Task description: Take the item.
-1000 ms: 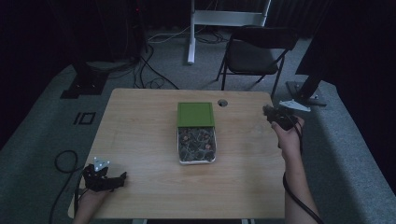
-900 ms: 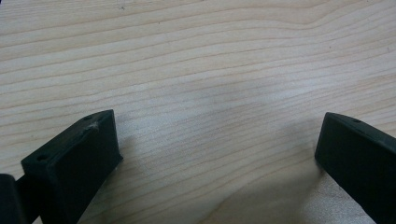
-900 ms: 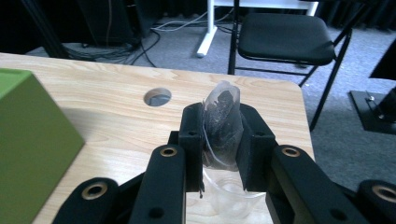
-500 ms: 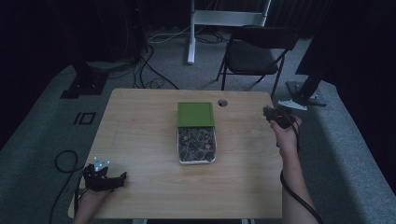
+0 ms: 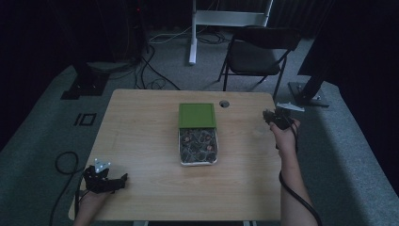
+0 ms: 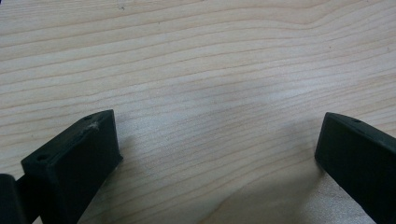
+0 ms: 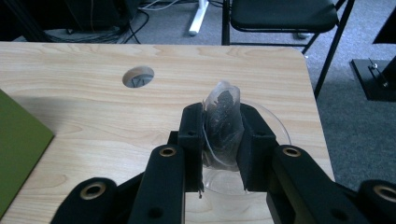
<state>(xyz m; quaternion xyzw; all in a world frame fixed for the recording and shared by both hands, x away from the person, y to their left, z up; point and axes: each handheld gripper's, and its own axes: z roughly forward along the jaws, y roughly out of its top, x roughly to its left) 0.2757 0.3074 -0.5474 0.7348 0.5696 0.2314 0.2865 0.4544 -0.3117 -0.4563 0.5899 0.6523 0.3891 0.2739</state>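
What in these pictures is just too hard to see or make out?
- Contents of the tin under the green lid: high view, too small and dim to name.
- The dark stuff inside the clear packet pinched by the right gripper: right gripper view, blurred by the wrapper.
- Clear cup below it: right gripper view, mostly hidden behind the jaws.
- Left gripper: left gripper view, jaws cut off by the bottom edge.
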